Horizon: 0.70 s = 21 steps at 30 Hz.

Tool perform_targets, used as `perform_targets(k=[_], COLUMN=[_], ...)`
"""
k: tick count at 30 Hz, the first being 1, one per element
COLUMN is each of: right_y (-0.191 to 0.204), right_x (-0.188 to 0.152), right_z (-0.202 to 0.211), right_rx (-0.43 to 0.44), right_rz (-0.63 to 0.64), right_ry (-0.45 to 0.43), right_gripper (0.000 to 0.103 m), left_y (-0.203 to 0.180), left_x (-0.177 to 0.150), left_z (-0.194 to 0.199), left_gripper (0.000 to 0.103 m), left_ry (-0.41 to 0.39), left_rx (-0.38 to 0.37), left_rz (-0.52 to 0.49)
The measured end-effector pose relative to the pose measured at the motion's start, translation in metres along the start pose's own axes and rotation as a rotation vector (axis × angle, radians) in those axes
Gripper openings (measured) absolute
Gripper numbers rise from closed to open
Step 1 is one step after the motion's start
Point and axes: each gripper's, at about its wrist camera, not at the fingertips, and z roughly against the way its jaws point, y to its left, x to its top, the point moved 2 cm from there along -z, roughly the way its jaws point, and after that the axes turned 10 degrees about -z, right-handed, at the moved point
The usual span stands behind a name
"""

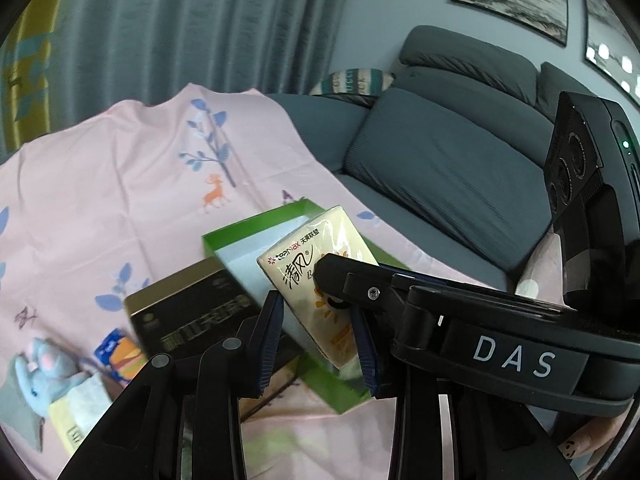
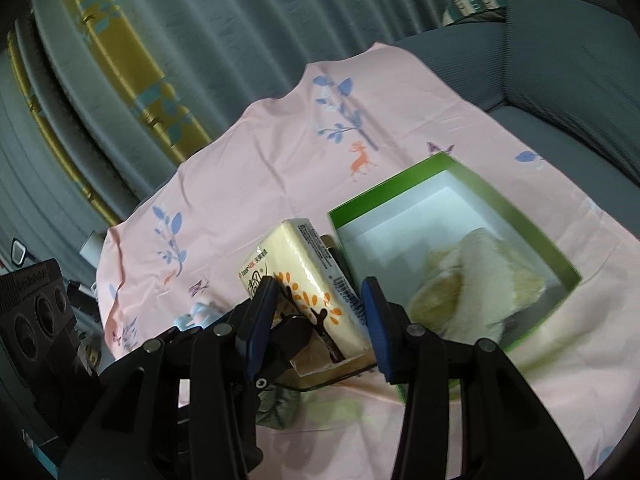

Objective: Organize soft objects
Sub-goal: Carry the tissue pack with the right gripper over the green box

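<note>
I have a yellow tissue pack (image 2: 304, 280) between the blue pads of my right gripper (image 2: 320, 316), and in the right wrist view both pads appear to press its sides, so I read it as held. The pack is lifted and tilted, just left of the open green box (image 2: 452, 172) on the pink printed cloth (image 2: 248, 168). Inside the box lies a cream plush item (image 2: 480, 276); it is blurred, so I cannot name it more closely.

From the left wrist view the same pack (image 1: 308, 256) sits between my left gripper's (image 1: 318, 340) pads too, with the right gripper (image 1: 348, 280) reaching in from the right over it. I cannot tell whether the left pads touch it; the gap looks narrow. A black and gold box (image 1: 188, 308) lies beside the green box (image 1: 256, 228). Further left, a blue plush elephant (image 1: 44, 376) rests on the cloth (image 1: 120, 184). A grey sofa (image 1: 440, 152) stands behind.
</note>
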Motion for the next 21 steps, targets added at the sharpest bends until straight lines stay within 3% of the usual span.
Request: perform_targets(k=[21], right_y=[-0.069], right_x=[0.022], right_z=[-0.012], right_rx=[-0.160], right_rz=[-0.114], right_ry=[-0.011], right_gripper=[0.043], left_y=[-0.030], left_x=[0.004], left_z=[-0.075], left_gripper=[0.035], left_ry=[0.073], left_rx=[-0.128], left_rz=[0.026])
